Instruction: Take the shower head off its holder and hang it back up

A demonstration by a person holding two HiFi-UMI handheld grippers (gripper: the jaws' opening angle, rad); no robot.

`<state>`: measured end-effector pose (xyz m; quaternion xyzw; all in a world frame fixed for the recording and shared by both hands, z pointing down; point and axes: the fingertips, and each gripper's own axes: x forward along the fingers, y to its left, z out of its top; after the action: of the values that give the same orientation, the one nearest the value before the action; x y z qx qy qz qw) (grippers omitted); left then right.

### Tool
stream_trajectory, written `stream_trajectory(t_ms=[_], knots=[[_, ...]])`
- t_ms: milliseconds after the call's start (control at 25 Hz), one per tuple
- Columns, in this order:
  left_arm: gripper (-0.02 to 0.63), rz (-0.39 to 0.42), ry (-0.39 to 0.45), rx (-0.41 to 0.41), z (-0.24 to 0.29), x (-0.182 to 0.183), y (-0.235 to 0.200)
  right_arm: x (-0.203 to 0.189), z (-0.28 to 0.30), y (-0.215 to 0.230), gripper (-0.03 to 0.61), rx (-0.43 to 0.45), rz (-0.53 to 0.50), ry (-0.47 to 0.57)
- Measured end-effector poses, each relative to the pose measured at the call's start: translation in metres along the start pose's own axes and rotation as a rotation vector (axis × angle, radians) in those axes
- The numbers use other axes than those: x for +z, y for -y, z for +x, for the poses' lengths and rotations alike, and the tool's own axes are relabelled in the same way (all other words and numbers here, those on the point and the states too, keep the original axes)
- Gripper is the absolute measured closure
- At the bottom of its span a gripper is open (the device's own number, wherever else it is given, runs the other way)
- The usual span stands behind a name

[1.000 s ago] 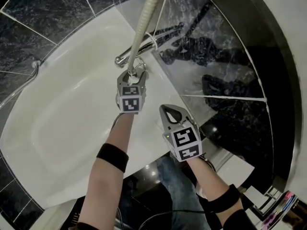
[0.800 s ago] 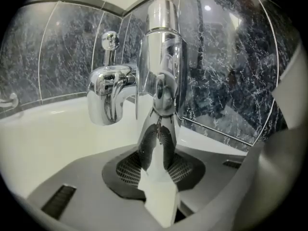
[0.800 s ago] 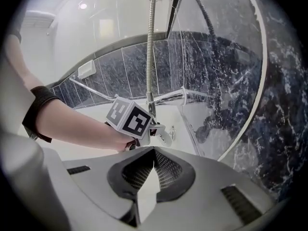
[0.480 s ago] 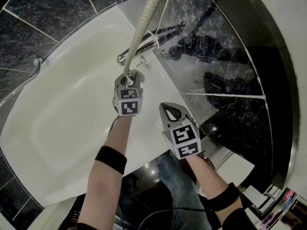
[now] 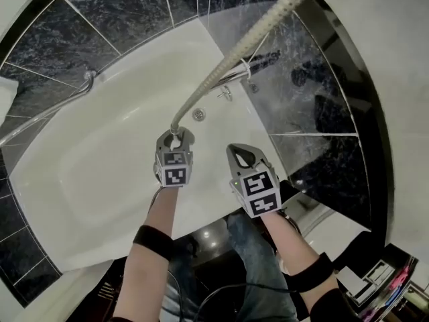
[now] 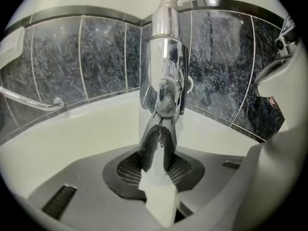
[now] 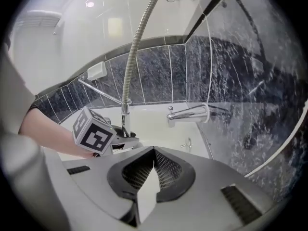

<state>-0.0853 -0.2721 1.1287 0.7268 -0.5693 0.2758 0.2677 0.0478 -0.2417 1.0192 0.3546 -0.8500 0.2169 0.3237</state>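
Both forearms reach forward over the white bathtub, with the grippers tilted downward side by side but apart. The left gripper sits a little further forward. Its fingers have just been closing and now pinch the chrome handle of the shower head, which is held above the tub. The ribbed hose rises from the handle toward the upper right. The right gripper hangs beside it with fingers pressed together on nothing, pointing toward the bath tap.
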Motion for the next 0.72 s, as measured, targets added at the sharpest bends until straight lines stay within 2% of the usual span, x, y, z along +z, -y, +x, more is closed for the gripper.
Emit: stream_trajectory(t_ms=[360, 720], knots=[[0.506, -0.112, -0.049, 0.248, -0.177, -0.011, -0.111, 0.088, -0.039, -0.111, 0.557, 0.125, -0.092, 0.024], [0.509, -0.116, -0.05, 0.463, -0.379, 0.018, -0.184, 0.189, -0.107, -0.218, 0.557, 0.237, -0.206, 0.07]])
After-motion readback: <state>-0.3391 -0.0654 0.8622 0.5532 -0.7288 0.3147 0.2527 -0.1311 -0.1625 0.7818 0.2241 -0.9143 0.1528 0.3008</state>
